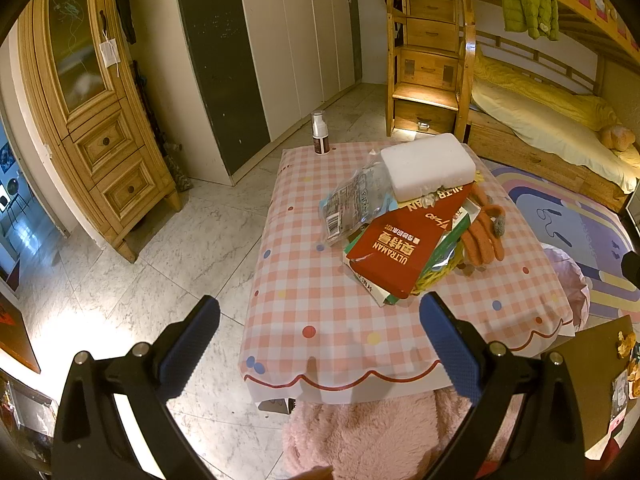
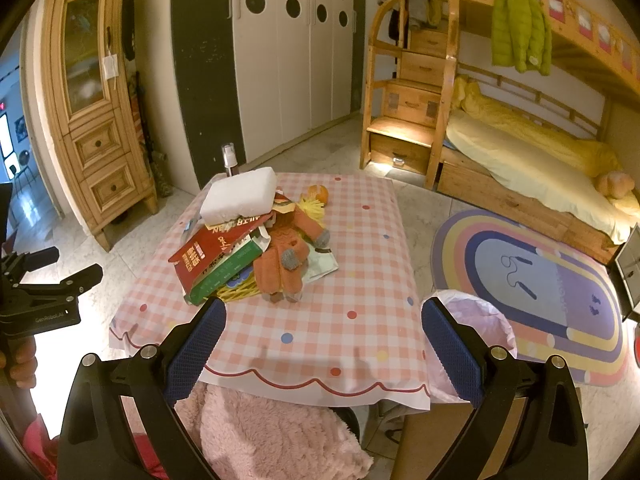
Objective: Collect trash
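Both the left tongs (image 1: 320, 344) and the right tongs (image 2: 323, 346) are hovering released and empty over the near edge of the pink checked tabletop (image 1: 320, 300), well apart from the trash. The trash is lying heaped toward the far middle of the tabletop: a white foam block (image 1: 428, 164) is sitting on top of a red Ultraman box (image 1: 396, 248), a clear plastic wrapper (image 1: 352, 204) is lying just beside them, and orange gloves (image 2: 286, 260) are draped against the pile. A bin lined with a pink bag (image 2: 476, 316) is standing on the floor beside the tabletop, near the right tongs, while a small spray bottle (image 1: 319, 133) is standing upright at the far corner.
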